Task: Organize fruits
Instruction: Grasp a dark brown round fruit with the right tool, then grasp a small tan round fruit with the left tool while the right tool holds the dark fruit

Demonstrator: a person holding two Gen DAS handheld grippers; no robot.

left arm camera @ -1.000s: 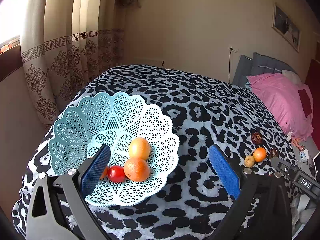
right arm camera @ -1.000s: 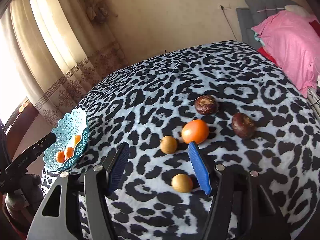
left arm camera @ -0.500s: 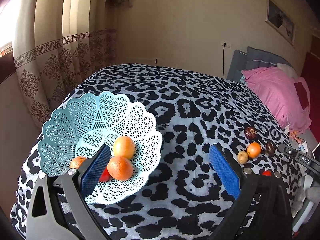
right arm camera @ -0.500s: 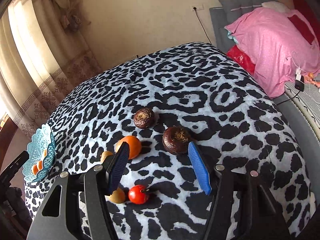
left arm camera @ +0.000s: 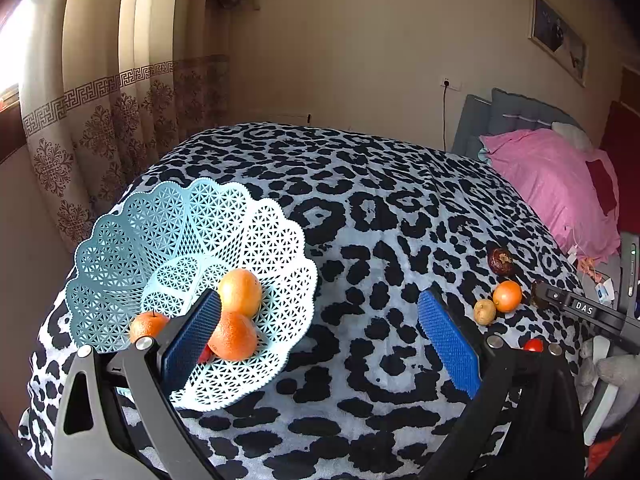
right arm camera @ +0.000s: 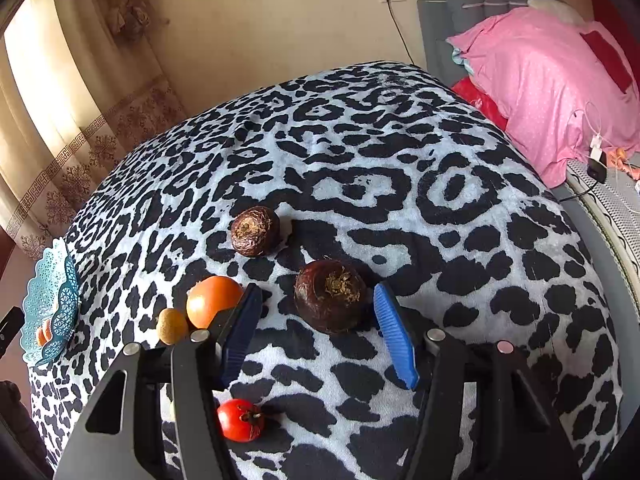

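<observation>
A round, dark brown, rough-skinned fruit with a dry stem scar lies on the black-and-white leopard-print blanket, near a second dark brown fruit, a smooth orange fruit and a small red tomato. The right gripper is spread wide around the nearer brown fruit, blue pads apart from it. The left gripper hangs wide open and empty by the pale blue lattice plastic basket holding oranges.
</observation>
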